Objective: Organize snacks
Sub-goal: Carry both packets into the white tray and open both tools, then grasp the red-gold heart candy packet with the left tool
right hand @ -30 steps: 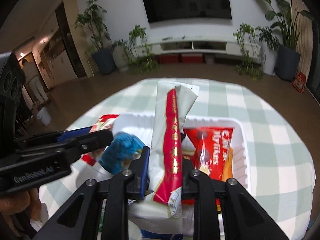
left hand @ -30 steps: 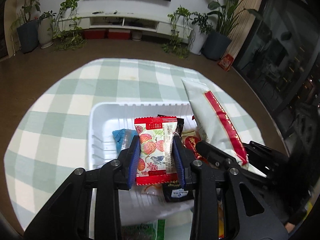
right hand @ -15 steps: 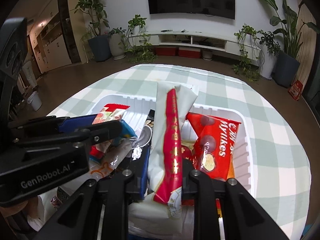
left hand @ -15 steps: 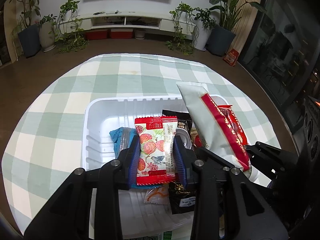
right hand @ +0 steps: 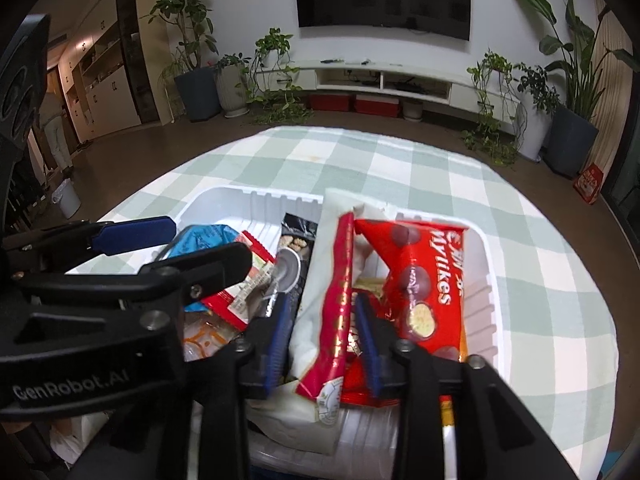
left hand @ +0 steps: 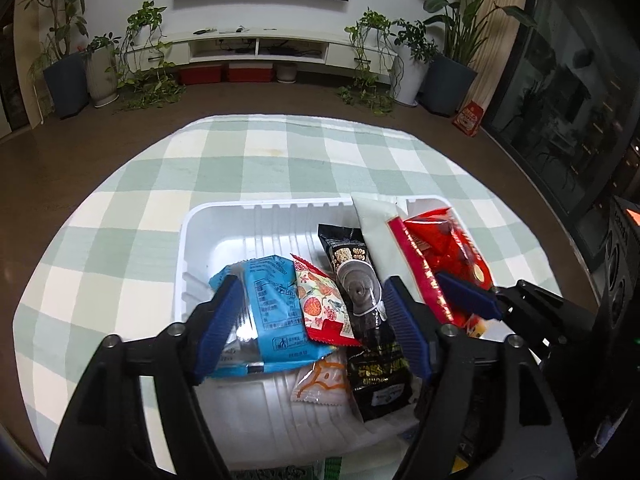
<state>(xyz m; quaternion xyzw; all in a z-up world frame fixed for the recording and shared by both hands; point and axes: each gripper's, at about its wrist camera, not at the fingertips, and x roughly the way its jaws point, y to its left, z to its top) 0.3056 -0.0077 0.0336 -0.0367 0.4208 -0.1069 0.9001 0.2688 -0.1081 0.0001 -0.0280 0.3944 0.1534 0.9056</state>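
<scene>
A white plastic bin [left hand: 224, 224] sits on the green checked tablecloth and holds several snack packs. My left gripper [left hand: 308, 320] is open above it; the red fruit-print packet [left hand: 320, 300] lies loose in the bin between a blue packet [left hand: 268, 300] and a black packet [left hand: 360, 280]. My right gripper [right hand: 322, 332] is shut on a long white-and-red packet [right hand: 332, 276], held over the bin [right hand: 486, 264] beside a red Mylikes bag [right hand: 424, 276]. The left gripper shows at the left of the right wrist view [right hand: 160, 248].
The round table's edge [left hand: 80, 208] curves close around the bin. An orange-print clear packet [left hand: 320, 380] lies at the bin's near side. Beyond are brown floor, potted plants [left hand: 64, 76] and a TV shelf [left hand: 256, 48].
My left gripper has opened and let the red fruit-print packet drop into the bin. My right gripper has moved lower over the bin, still holding the white-and-red packet.
</scene>
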